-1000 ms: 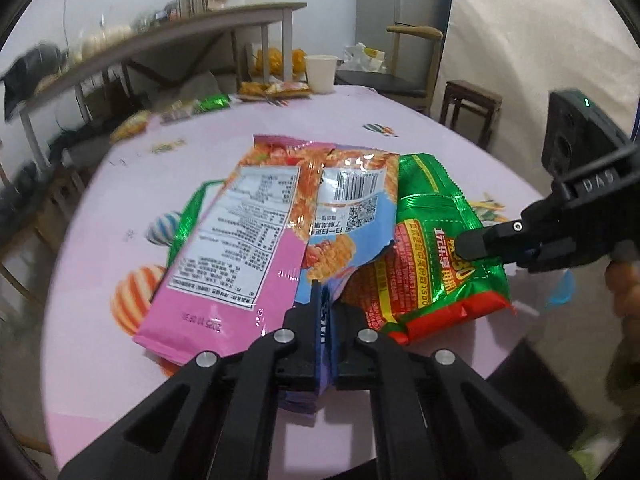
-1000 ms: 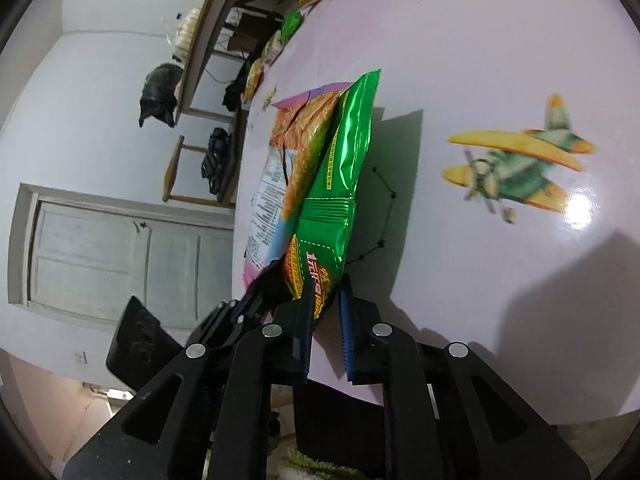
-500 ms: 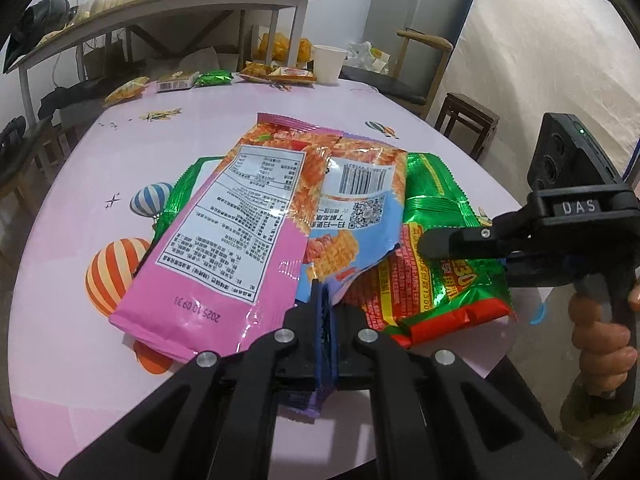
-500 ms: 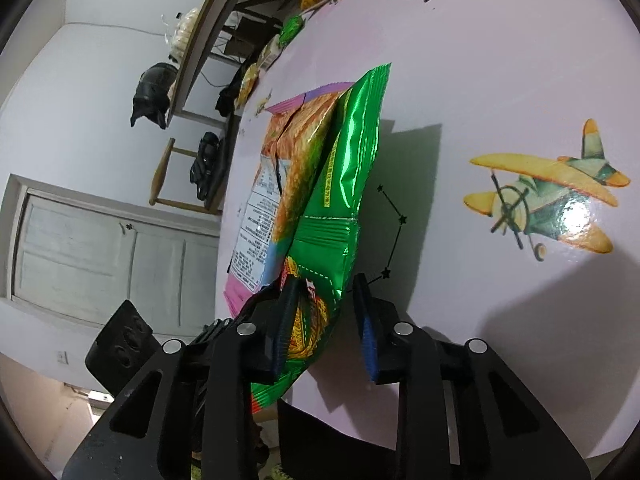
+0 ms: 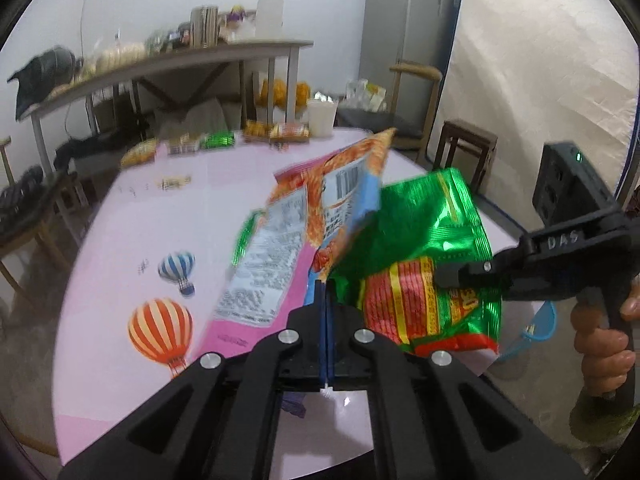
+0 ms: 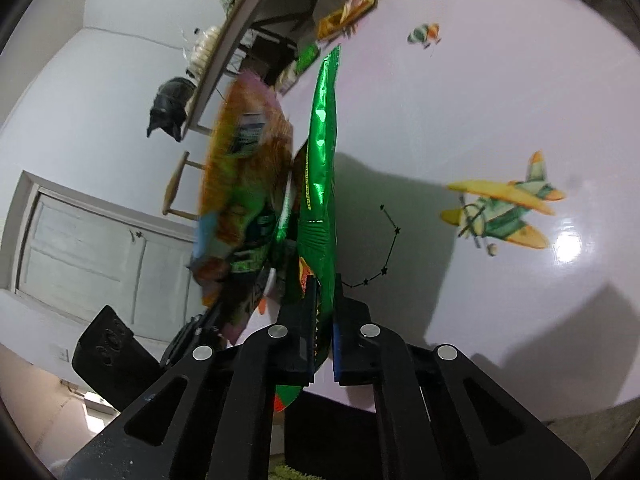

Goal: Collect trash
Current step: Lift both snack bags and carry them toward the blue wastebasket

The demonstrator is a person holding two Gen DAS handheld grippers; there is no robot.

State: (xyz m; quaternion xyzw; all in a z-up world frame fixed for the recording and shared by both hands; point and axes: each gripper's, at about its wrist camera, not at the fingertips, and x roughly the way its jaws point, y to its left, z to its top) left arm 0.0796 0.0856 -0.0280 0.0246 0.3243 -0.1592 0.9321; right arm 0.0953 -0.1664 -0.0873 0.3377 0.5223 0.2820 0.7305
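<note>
- The left gripper [image 5: 326, 300] has its jaws closed on the bottom corner of the orange packet [image 5: 340, 208], holding it tilted up off the pink bench [image 5: 132, 240].
- The right gripper [image 6: 322, 320] has just closed its jaws on the green packet [image 6: 320, 152], which stands edge-on between them, clear of the bench.
- A pink packet [image 5: 260, 264] hangs blurred just beside the orange one.
- More wrappers [image 5: 276, 132] and a cup [image 5: 321, 118] sit at the far edge.

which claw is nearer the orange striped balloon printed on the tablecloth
Left. The left claw, shut on the pink and blue wrappers, sits just right of the orange striped balloon. The right claw, clamped on the green wrapper, is farther right, beyond it.
</note>
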